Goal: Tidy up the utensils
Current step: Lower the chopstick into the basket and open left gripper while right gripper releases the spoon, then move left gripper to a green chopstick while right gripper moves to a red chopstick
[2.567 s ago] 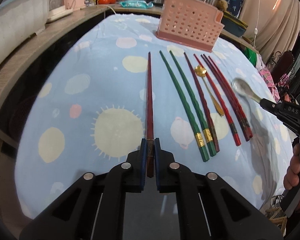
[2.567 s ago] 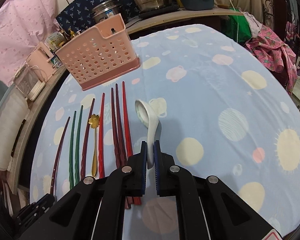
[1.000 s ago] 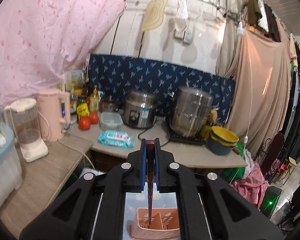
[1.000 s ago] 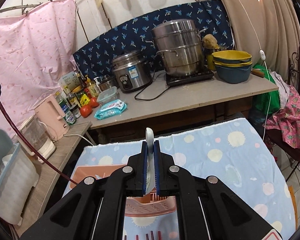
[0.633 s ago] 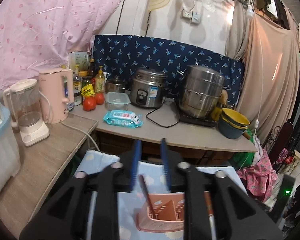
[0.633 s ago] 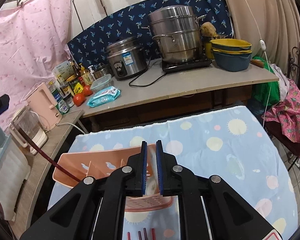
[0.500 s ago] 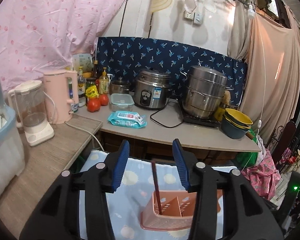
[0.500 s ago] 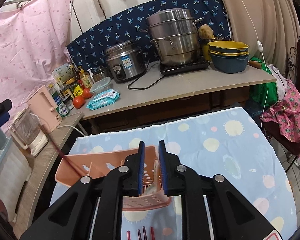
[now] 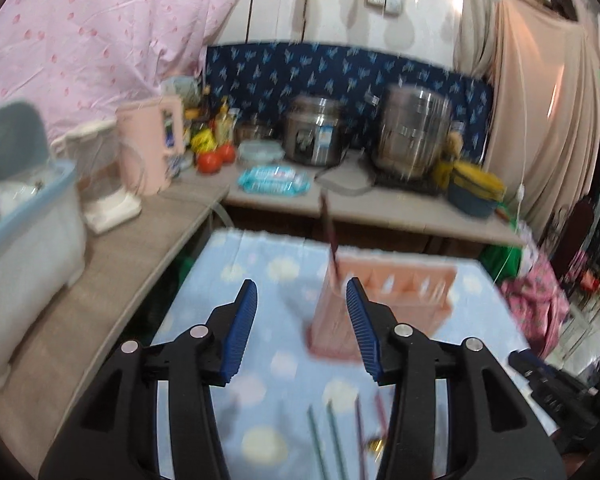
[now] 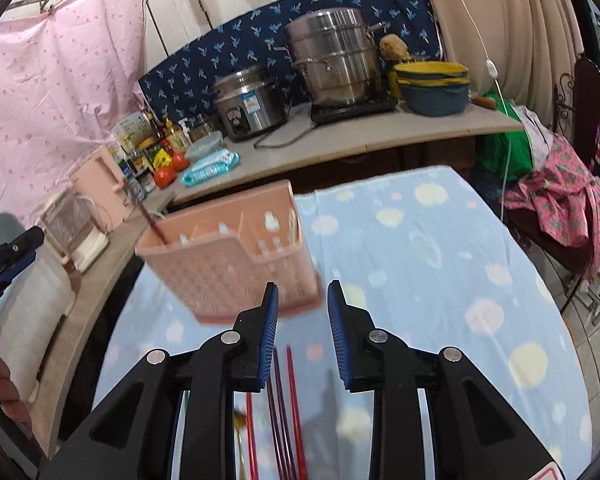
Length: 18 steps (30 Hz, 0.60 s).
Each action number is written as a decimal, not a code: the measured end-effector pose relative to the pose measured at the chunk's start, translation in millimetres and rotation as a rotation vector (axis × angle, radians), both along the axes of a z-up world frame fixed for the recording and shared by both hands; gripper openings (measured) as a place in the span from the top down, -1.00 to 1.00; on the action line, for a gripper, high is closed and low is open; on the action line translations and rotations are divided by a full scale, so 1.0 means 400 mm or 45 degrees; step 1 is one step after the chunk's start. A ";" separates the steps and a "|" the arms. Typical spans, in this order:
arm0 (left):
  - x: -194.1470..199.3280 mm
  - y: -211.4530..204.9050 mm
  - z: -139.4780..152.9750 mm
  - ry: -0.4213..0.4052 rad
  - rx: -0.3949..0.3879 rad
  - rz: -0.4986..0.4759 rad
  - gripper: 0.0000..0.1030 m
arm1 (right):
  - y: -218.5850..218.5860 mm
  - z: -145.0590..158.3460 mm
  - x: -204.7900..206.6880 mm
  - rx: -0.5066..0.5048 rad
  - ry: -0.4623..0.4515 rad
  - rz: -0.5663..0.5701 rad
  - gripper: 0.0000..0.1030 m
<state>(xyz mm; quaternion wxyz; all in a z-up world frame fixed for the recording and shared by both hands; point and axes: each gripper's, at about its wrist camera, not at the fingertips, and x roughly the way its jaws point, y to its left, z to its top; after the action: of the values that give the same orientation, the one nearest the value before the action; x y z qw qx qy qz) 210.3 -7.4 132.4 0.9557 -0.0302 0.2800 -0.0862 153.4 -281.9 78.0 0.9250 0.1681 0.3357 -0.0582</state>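
Chopsticks [image 10: 288, 412] before pink basket [image 10: 236, 264]

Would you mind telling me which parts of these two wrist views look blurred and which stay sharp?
Left wrist view: pink basket, tablecloth and counter smeared by motion, gripper body crisp. Right wrist view: basket and chopsticks soft, steel pot behind fairly sharp; fisheye bends both.

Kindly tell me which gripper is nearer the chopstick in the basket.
Left gripper, probably: facing the chopstick's end of the basket; the right gripper, empty jaws opening, faces the other end.
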 end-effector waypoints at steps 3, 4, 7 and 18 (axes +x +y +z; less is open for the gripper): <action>-0.056 0.011 -0.068 0.085 0.005 -0.015 0.14 | 0.018 -0.045 -0.072 -0.033 0.054 -0.007 0.49; -0.072 0.013 -0.089 0.109 0.009 -0.015 0.14 | 0.027 -0.064 -0.098 -0.047 0.078 -0.006 0.49; -0.120 0.022 -0.158 0.192 0.017 -0.016 0.14 | 0.048 -0.117 -0.156 -0.047 0.144 0.016 0.49; -0.276 0.020 -0.364 0.446 0.059 -0.035 0.14 | 0.117 -0.245 -0.289 -0.017 0.286 0.070 0.49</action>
<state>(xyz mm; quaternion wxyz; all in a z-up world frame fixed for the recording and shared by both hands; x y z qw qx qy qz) 99.9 0.4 -13.0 0.8914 -0.0190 0.4445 -0.0861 38.0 -235.2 -19.9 0.8839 0.1450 0.4414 -0.0534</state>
